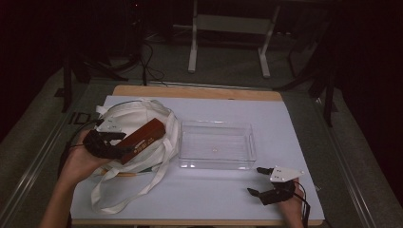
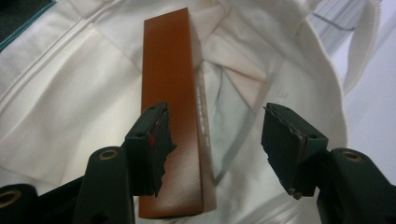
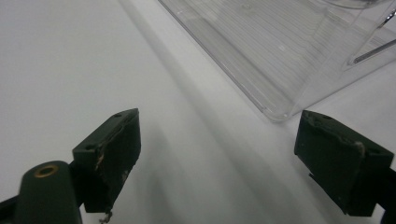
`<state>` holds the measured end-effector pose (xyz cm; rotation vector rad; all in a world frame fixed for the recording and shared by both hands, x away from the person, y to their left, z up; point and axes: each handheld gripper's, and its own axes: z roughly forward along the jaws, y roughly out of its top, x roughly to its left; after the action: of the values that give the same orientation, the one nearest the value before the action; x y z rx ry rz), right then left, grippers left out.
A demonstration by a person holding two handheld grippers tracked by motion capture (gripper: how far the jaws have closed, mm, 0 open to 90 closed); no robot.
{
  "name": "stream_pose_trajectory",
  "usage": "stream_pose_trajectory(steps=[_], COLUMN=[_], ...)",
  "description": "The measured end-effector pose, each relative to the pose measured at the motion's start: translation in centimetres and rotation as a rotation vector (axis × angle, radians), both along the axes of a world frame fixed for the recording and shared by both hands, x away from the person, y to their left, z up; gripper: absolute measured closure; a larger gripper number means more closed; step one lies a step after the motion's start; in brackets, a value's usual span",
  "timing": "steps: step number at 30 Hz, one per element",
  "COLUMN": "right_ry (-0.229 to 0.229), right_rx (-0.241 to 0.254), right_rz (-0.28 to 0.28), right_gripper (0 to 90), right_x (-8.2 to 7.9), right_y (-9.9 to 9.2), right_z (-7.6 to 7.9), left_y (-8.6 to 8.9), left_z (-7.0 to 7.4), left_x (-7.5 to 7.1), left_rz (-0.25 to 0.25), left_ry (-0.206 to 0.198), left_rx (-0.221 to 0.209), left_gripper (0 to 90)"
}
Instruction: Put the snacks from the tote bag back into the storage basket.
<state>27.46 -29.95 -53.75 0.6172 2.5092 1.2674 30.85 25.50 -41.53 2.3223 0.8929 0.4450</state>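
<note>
1. White sheet [image 1: 204,197] covers the whole table, dim room all round, so everything pale is easy to spot against it. Working outward from my side.
2. Nearest me, my right gripper [image 1: 265,183] sits low on the sheet by the front edge, jaws spread wide with nothing between them. Looks parked, leaving the other hand to do the work.
3. Just past it is the clear tray [image 1: 217,145], mid-table and bare inside as far as I can tell. In the right gripper view its near corner [image 3: 280,112] lies just ahead of the jaws. My guess is it's placed there as the drop spot, close to the bag.
4. On my left, the left gripper [image 1: 110,142] is over the white tote [image 1: 166,121], whose straps trail toward the front edge.
5. Brown box [image 1: 142,140] is the thing in hand: long, narrow, lying tilted across the bag's mouth, one end toward the tray.
6. In the left gripper view the jaws are apart around the box's near end [image 2: 173,140]. One pad touches its side, the other stands well clear. So released, not clamped. I'd say it's lined up along the box so the narrow width fits the jaws.
</note>
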Motion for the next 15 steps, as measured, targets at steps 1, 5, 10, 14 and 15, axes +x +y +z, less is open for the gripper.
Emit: stream_pose_trajectory(steps=[1,5,10,14,15], right_ry=[0.000,-0.001,-0.001,-0.002,-0.002], right_rx=[0.000,-0.001,-0.002,-0.003,-0.003], right_rz=[0.000,0.000,0.000,0.000,0.000], right_gripper=[14.7,14.7,14.7,14.7,14.7], right_x=[0.0,0.0,0.0,0.0,0.0], right_y=[0.0,0.0,0.0,0.0,0.0], right_z=[0.0,0.0,0.0,0.0,0.0], left_y=[0.2,0.6,1.0,1.2,1.2], left_z=[-0.1,-0.4,-0.6,-0.7,-0.7], left_x=[0.1,0.4,0.8,1.1,1.3], left_rz=[0.004,0.014,0.022,0.029,0.027], left_ry=[0.008,0.024,0.040,0.050,0.052], left_rx=[0.006,0.013,0.017,0.026,0.029], left_gripper=[42.6,42.6,42.6,42.5,42.3])
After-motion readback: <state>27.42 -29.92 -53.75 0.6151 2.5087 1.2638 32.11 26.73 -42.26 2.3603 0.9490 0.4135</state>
